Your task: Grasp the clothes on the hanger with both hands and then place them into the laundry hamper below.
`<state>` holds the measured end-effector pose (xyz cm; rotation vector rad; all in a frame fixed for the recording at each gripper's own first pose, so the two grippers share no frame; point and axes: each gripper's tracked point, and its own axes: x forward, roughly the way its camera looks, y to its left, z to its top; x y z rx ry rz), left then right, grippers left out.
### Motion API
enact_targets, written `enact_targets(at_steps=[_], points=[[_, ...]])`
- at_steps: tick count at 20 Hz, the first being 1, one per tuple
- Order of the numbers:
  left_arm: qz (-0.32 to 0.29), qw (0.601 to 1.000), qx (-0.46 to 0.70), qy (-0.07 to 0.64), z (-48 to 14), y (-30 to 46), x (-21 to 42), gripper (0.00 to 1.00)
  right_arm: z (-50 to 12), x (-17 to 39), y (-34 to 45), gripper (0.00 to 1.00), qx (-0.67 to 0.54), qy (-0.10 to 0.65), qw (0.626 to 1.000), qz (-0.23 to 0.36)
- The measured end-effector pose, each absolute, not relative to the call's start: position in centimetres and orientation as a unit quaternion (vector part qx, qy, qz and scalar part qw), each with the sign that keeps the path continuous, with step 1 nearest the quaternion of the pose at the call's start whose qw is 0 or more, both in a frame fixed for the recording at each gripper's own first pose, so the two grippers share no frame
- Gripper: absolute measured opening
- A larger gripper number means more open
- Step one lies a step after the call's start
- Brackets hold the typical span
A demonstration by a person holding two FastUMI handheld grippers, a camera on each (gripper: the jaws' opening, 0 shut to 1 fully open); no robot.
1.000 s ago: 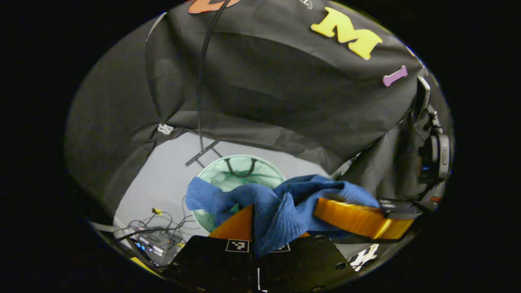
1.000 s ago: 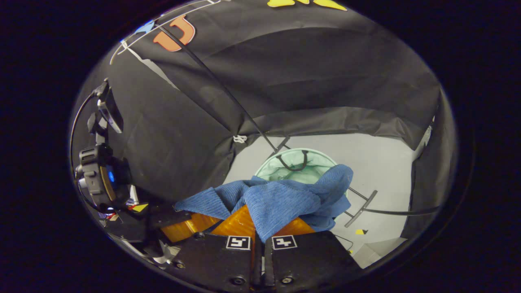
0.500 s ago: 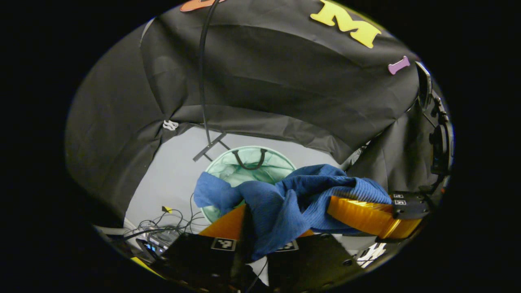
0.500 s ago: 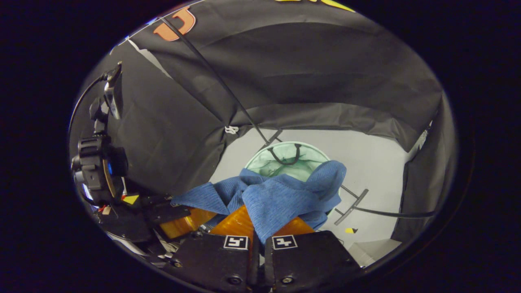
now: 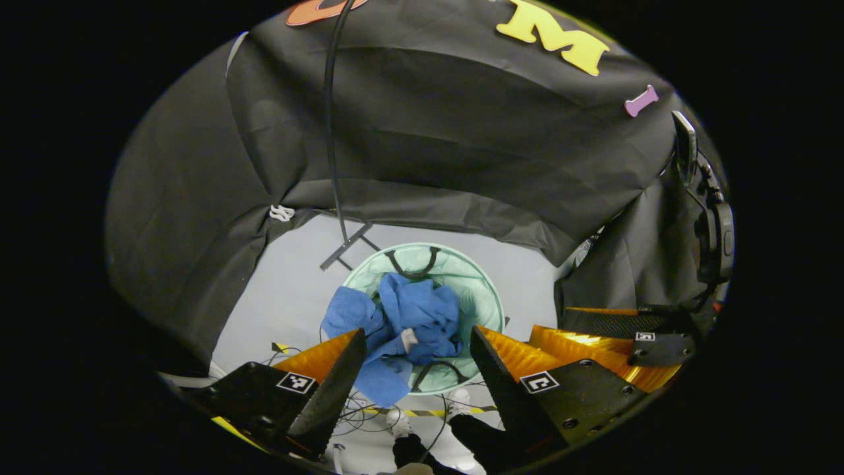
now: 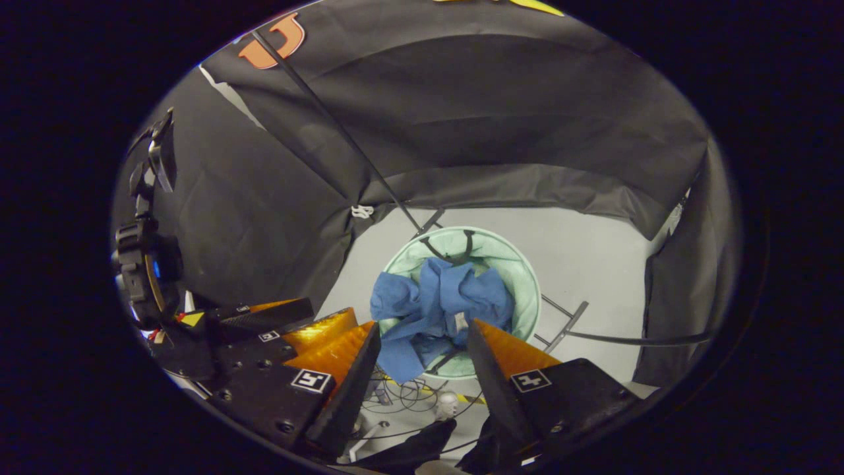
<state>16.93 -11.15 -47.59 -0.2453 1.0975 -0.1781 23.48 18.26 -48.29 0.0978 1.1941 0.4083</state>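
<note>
Floor (image 5: 283,290): pale grey, smooth, carries everything. Loose cables (image 5: 369,412) lie on it near the hamper's near edge.

Laundry hamper (image 5: 484,297): round, pale green, thin soft fabric walls, dark loop handles at the far and near rim. Looks collapsible, so it would likely buckle if you lean on it.

Clothes (image 5: 412,316): one blue ribbed knit garment, crumpled inside the hamper, with one fold draped over the near-left rim and hanging outside. In the right gripper view the clothes (image 6: 438,300) sit the same way in the hamper (image 6: 524,277), with a small pale tag on top. Judged soft, light, limp, not slippery, not fragile; it'll bunch rather than hold shape. If you tidy it, pinch the overhanging fold at the rim and flick it inward.

Left tool (image 5: 415,349): jaws wide apart, holding nothing, above the hamper. Right tool (image 6: 422,346): jaws also spread wide, empty, beside the left one. Placement looks essentially done bar that overhang.
</note>
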Motion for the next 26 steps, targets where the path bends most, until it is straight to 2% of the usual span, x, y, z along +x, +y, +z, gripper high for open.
enact_targets(at_steps=[1, 2, 3, 4, 10, 12, 14, 15, 16, 18, 19, 26], points=[[-0.084, 0.844, -0.114, 0.518, -47.5, -11.1, 16.9, 1.0, -48.3, 23.4, 18.2, 0.86, 0.049, 0.554, 0.809, 0.188], [-0.084, 0.844, -0.114, 0.518, -47.3, -11.1, 16.9, 0.97, -48.2, 23.4, 18.3, 0.9, 0.056, 0.552, 0.81, 0.19], [-0.084, 0.844, -0.116, 0.517, -47.1, -11.1, 16.9, 1.0, -48.0, 23.6, 18.5, 0.89, 0.059, 0.549, 0.812, 0.187], [-0.083, 0.845, -0.116, 0.516, -47.0, -11.0, 16.7, 0.97, -47.9, 23.8, 18.4, 0.9, 0.058, 0.545, 0.816, 0.184], [-0.074, 0.858, -0.11, 0.496, -44.8, -10.4, 16.6, 0.97, -45.0, 23.4, 17.5, 0.93, 0.057, 0.518, 0.834, 0.181], [-0.075, 0.872, -0.109, 0.471, -42.3, -10.1, 16.6, 1.0, -42.7, 23.1, 17.4, 0.9, 0.058, 0.491, 0.849, 0.183], [-0.076, 0.889, -0.103, 0.439, -39.4, -9.5, 16.5, 0.97, -39.8, 22.8, 17.3, 0.9, 0.06, 0.459, 0.867, 0.185], [-0.078, 0.899, -0.1, 0.418, -37.4, -9.1, 16.5, 1.0, -38.2, 22.3, 17.0, 0.9, 0.065, 0.441, 0.876, 0.186], [-0.08, 0.909, -0.099, 0.396, -35.0, -8.6, 16.3, 0.97, -36.2, 21.9, 17.0, 0.9, 0.071, 0.421, 0.885, 0.188], [-0.086, 0.928, -0.099, 0.349, -30.3, -8.0, 16.3, 1.0, -31.8, 20.6, 17.7, 0.91, 0.098, 0.379, 0.897, 0.205], [-0.089, 0.936, -0.096, 0.328, -28.5, -7.5, 15.9, 0.97, -29.7, 19.1, 16.7, 0.91, 0.101, 0.362, 0.905, 0.2], [-0.098, 0.97, -0.085, 0.204, -16.6, -5.3, 13.5, 0.97, -17.2, 13.3, 11.1, 0.98, 0.083, 0.214, 0.961, 0.155]])
